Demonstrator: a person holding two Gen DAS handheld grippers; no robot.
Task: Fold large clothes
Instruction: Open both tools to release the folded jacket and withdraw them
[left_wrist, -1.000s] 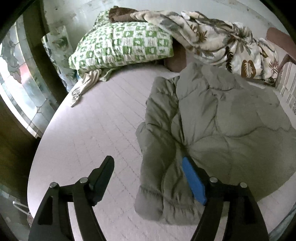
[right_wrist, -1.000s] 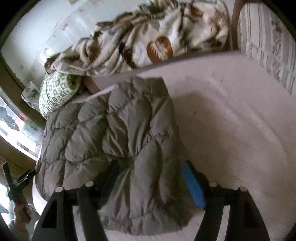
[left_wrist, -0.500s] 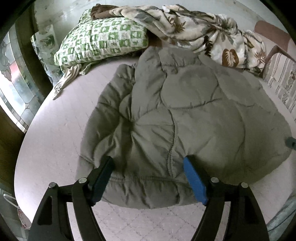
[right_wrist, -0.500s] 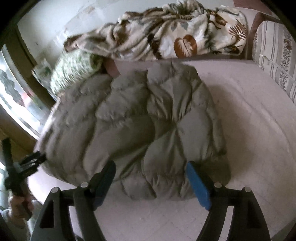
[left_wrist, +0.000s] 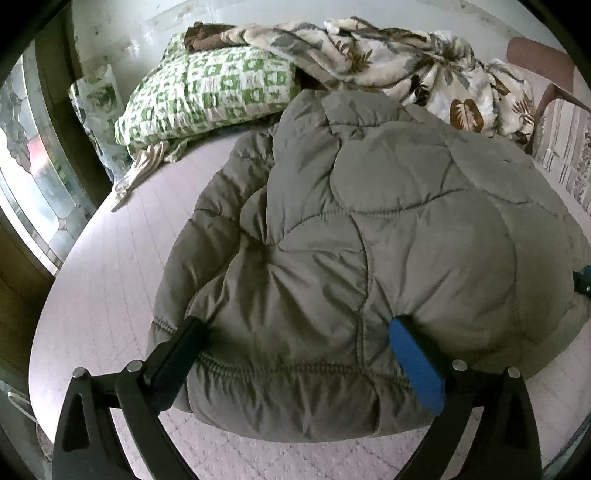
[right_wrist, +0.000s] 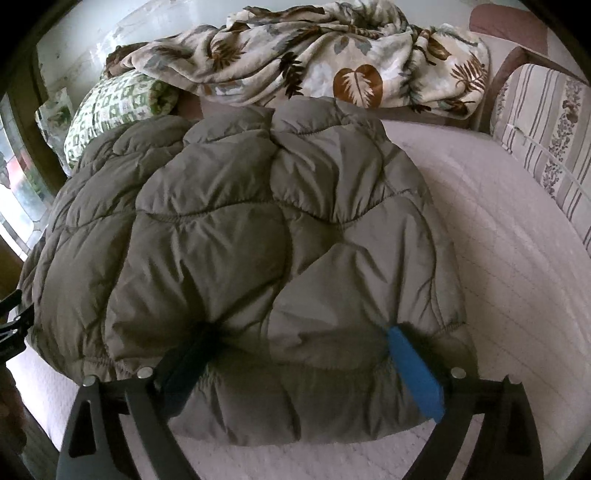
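Note:
A grey-green quilted puffer jacket (left_wrist: 369, 221) lies spread on the pale bed cover (left_wrist: 110, 277), its hem toward me. My left gripper (left_wrist: 295, 325) straddles the hem near the jacket's left side. Its jaws are opening wide, and the fingertips sink into the padding, which bulges between them. My right gripper (right_wrist: 299, 332) stands the same way over the jacket (right_wrist: 240, 221) near its right side, jaws opening, with padding between its black and blue fingers. Each gripper shows at the edge of the other's view.
A green-checked pillow (left_wrist: 207, 96) and a leaf-print blanket (left_wrist: 406, 62) are piled at the head of the bed. A striped cushioned chair (right_wrist: 546, 140) stands at the right. A patterned glass window (left_wrist: 26, 184) lines the left. Bare bed cover (right_wrist: 517, 277) lies right of the jacket.
Both grippers came in over the jacket and lower, from beside it to astride its near hem. Both pairs of jaws have spread wider.

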